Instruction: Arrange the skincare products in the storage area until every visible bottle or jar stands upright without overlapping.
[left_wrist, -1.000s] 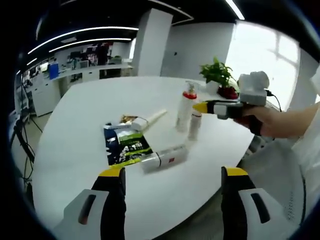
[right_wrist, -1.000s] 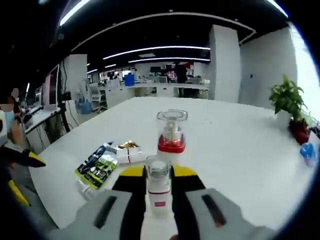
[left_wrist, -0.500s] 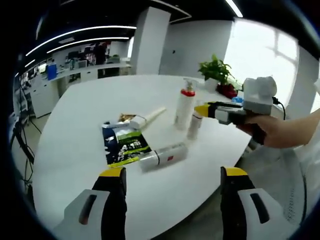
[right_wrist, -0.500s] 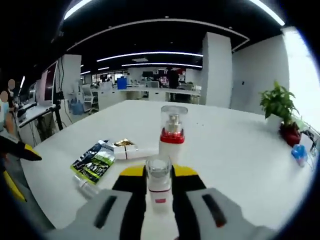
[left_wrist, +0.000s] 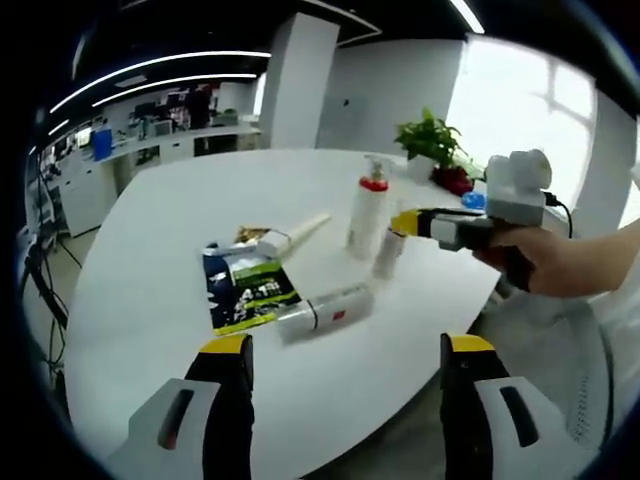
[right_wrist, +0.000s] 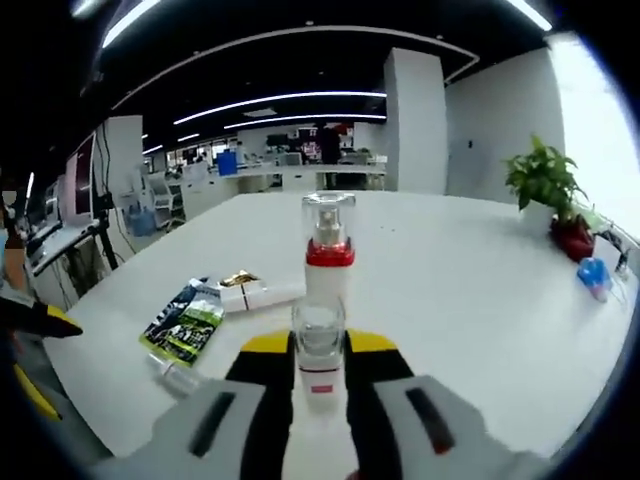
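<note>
White small bottle (right_wrist: 319, 360) stands upright, clamped by right tool (right_wrist: 318, 352).

An open-plan office is shown. A large white table (left_wrist: 180, 240) is set in the foreground, and rows of desks (right_wrist: 300, 178) with monitors are seen behind it. Long strip lights (right_wrist: 290, 100) are mounted on a dark ceiling, white columns (right_wrist: 415, 130) are visible, and a potted plant (right_wrist: 545, 190) is placed by the window.

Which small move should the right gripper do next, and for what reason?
Probably open the jaws and back away. The right gripper grips the small bottle, which stands upright on the table beside the pump bottle. A tube lying flat waits next.
</note>
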